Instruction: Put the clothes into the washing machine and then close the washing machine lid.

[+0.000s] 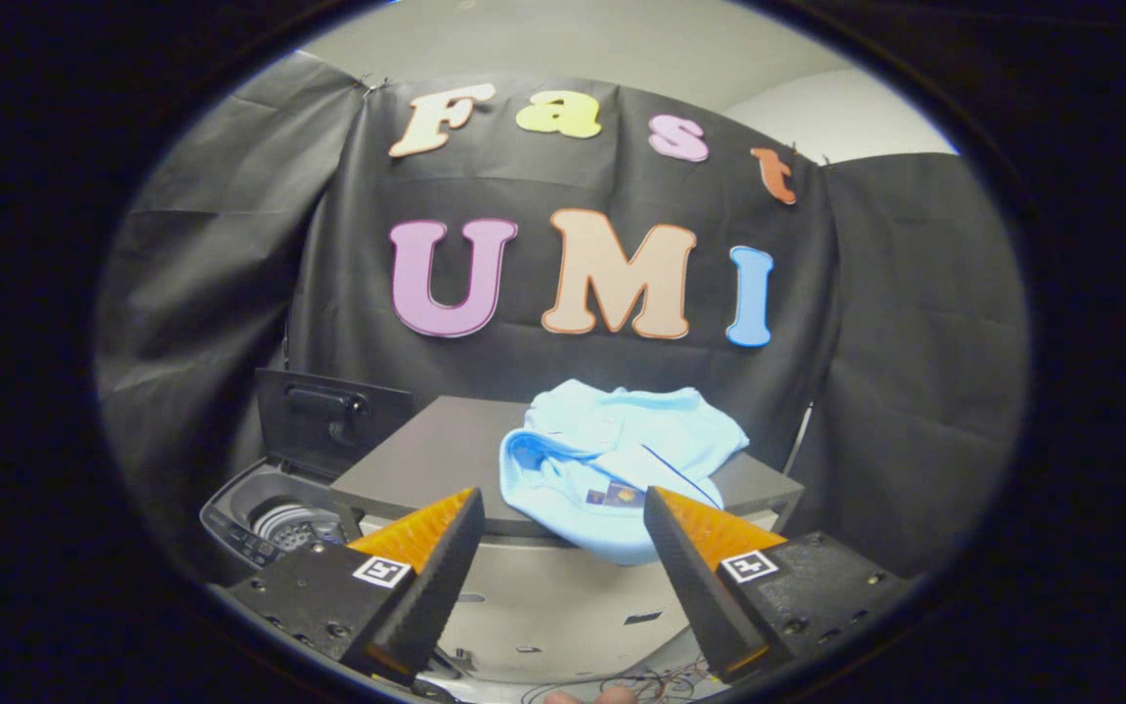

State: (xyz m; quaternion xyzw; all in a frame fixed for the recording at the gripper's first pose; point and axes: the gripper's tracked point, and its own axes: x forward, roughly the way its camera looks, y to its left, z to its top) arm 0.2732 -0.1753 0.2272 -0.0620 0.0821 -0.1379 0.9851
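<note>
Black cloth hangs across the whole back of the booth, and in front of it sits a dark grey table with a pale front panel underneath. Next biggest thing is the washing machine, parked low down just beside the table on its left. Its lid is flipped up and standing open against the cloth, so you can see straight down into the drum.

Then the clothes: one light blue garment, crumpled in a heap on the right part of the tabletop, with a fold drooping over the front edge. Looks like there's a small label on it, too tiny to make out.

Gripper is spread wide with nothing between its fingers. They hang in the air in front of the table edge, and the drooping fold sits just ahead of them, closer to the right finger, not touching either as far as I can tell.
</note>
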